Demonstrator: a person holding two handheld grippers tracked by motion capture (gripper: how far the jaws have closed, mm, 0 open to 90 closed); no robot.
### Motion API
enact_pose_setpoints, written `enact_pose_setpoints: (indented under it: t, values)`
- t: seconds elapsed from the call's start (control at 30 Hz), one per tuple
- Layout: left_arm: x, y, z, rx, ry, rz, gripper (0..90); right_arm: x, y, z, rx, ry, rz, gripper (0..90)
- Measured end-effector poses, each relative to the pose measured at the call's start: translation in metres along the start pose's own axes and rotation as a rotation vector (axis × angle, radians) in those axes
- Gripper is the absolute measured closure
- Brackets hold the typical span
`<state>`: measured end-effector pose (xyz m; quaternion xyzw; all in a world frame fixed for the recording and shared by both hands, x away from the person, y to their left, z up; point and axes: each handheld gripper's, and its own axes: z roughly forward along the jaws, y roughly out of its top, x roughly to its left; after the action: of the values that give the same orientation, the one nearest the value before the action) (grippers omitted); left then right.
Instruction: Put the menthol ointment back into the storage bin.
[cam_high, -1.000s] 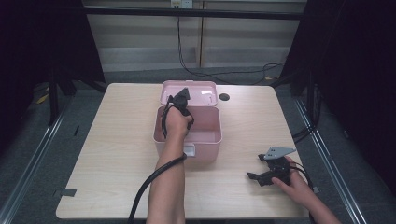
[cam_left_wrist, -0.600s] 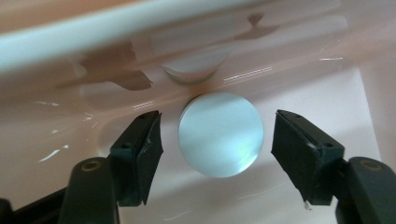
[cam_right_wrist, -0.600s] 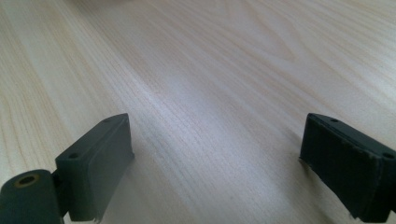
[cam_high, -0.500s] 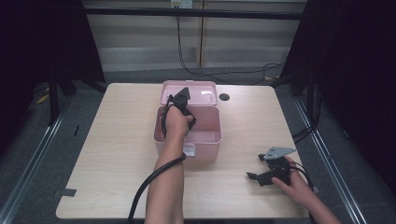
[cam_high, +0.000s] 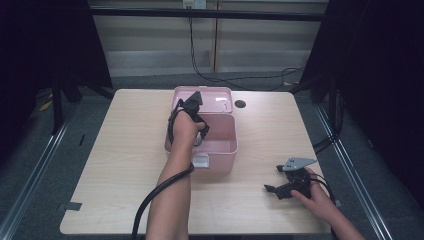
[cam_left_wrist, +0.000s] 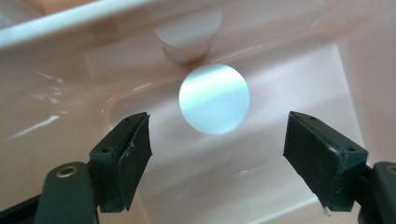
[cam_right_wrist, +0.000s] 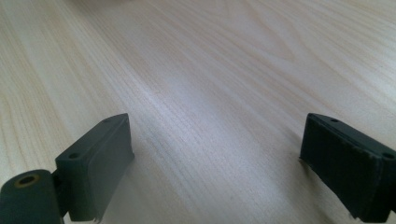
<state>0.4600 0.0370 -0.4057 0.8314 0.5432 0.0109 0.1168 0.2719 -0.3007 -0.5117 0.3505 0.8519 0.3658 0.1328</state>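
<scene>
Pink plastic box (cam_high: 220, 150) sits at the centre of the high view on the pale wooden table (cam_high: 120, 150), its lid (cam_high: 215, 97) swung open toward the top of the frame. Left gripper (cam_high: 200, 131) dips inside the box near its left wall; in the left gripper view its jaws stand wide apart, grasping nothing. Between and just above them in that frame lies a round pale blue-white disc (cam_left_wrist: 214, 99) on the box floor, touched by neither jaw. A small white cylinder (cam_left_wrist: 187, 39) stands beyond it near the top centre. Right gripper (cam_high: 272, 190) rests low on the table at lower right of the high view, well apart from the box, jaws spread, empty.
</scene>
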Motion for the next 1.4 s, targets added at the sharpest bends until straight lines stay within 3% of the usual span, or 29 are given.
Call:
enact_pose_setpoints:
  t: [0.93, 1.4]
  values:
    - [0.007, -0.017, -0.053, 0.009, -0.044, 0.112, 21.2, 0.0, 0.0, 0.0, 0.0, -0.002, 0.0, 8.6]
    - [0.018, -0.029, -0.079, 0.006, -0.051, 0.114, 21.2, 0.0, 0.0, 0.0, 0.0, 0.0, 0.001, 8.6]
